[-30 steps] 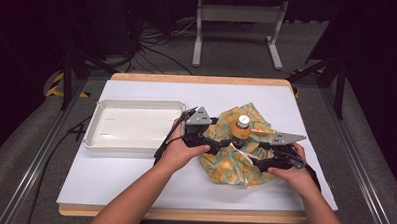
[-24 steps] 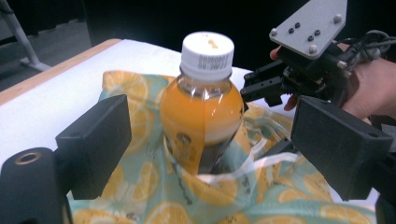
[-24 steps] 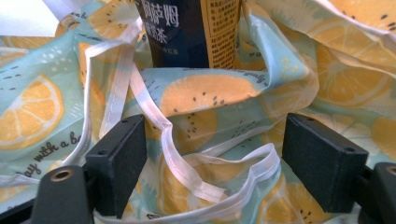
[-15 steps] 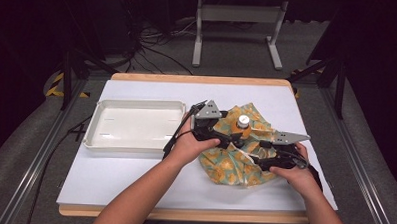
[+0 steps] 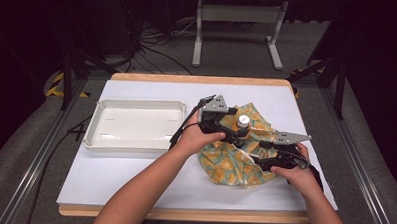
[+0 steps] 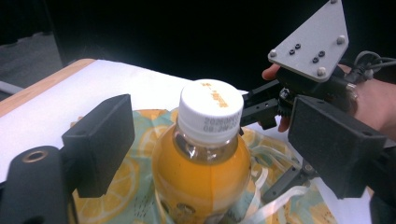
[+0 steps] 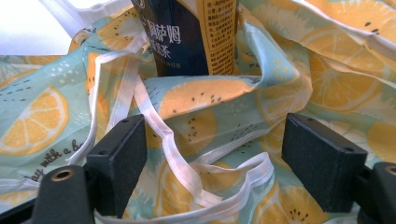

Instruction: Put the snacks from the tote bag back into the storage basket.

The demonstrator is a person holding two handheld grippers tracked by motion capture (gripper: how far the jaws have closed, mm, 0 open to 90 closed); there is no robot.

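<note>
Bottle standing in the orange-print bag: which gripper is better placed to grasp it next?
Left, probably. The left gripper already has its open jaws on either side of the bottle, just below the white cap. The right gripper is open and low over the bag, facing its white straps.

White rectangular plastic tray [image 5: 98, 133] lies on left part of white-topped table [image 5: 134, 180]. Crumpled lemon-print fabric bag [image 5: 234, 163] lies right of tray, apart from it. Orange-drink plastic bottle with white cap [image 5: 242, 122] stands upright in bag, toward its far side.
</note>
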